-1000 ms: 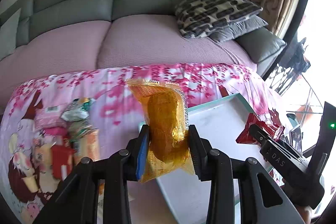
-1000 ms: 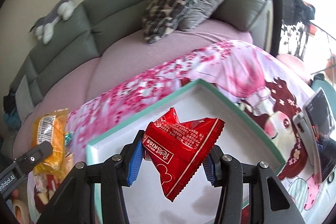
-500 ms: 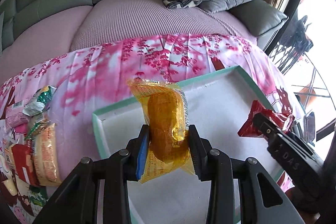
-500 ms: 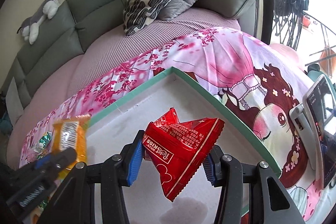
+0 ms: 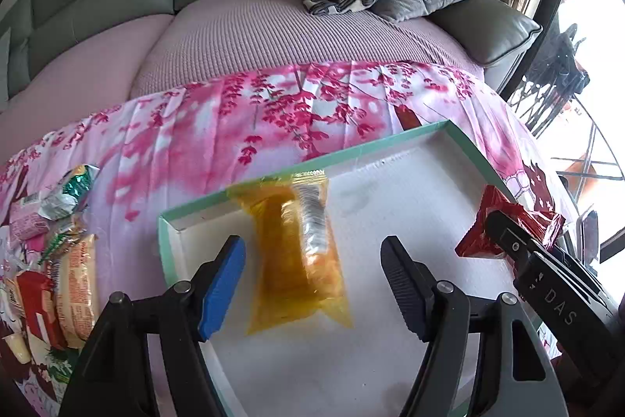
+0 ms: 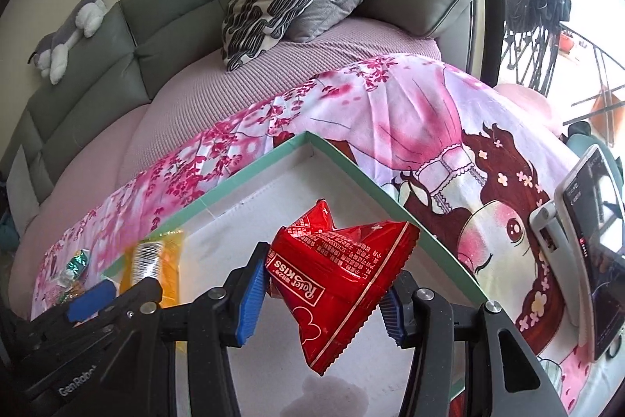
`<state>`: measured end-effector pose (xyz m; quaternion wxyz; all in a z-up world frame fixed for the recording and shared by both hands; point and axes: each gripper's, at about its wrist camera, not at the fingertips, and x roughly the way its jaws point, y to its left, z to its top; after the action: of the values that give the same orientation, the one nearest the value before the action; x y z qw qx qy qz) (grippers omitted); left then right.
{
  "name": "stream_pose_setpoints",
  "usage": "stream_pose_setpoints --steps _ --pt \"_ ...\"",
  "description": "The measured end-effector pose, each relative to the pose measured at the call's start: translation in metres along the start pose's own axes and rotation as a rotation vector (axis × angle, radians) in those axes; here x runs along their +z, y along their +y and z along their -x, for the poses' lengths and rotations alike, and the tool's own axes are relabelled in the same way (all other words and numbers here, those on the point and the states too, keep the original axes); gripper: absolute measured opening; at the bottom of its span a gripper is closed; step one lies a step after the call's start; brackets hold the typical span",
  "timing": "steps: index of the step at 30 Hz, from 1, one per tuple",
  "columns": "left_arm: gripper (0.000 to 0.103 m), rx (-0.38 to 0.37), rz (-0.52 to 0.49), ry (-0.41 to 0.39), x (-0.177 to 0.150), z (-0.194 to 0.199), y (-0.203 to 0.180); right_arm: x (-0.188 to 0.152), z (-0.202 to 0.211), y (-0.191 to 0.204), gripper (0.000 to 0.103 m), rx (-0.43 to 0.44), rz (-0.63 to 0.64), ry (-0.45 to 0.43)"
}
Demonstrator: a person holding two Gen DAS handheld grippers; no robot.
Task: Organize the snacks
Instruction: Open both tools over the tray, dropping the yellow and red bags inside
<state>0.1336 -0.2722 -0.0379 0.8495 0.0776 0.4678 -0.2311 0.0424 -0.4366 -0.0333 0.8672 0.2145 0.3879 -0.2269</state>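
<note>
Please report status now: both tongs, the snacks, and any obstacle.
Left tongs open, orange snack pack released over white tray. Right tongs shut on red snack pack, above tray. No obstacle seen in tray.

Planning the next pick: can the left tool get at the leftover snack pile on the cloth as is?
Probably yes. The left tool is open, the orange packet released over the tray; the snack pile lies uncovered left of the tray, nothing between.
</note>
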Motion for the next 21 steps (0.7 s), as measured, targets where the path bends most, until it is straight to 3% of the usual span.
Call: stream_pose_setpoints --steps 6,7,8,9,10,17,21 --pt "0.073 0.016 0.020 -0.009 0.002 0.007 0.006 0.001 0.003 0.000 0.055 0.009 0.002 0.002" --pt "0.074 0.020 0.026 -0.010 0.002 0.008 0.007 0.001 0.003 0.000 0.057 0.008 0.002 0.002" --pt "0.082 0.033 0.035 -0.009 0.001 0.008 0.008 0.001 0.003 -0.001 0.061 0.008 0.002 0.002" --pt "0.094 0.061 0.052 -0.008 0.001 0.009 0.011 0.001 0.003 -0.001 0.074 0.009 0.003 0.003" --pt "0.098 0.081 0.064 -0.013 0.001 0.011 0.013 0.002 0.003 -0.001 0.083 0.007 0.002 0.002" --pt "0.103 0.129 0.139 -0.053 -0.001 0.021 0.034 0.002 0.002 0.001 0.090 0.009 0.017 0.008" --pt "0.103 0.161 0.186 -0.082 -0.002 0.021 0.046 0.002 0.002 0.004 0.103 0.011 0.037 -0.003"
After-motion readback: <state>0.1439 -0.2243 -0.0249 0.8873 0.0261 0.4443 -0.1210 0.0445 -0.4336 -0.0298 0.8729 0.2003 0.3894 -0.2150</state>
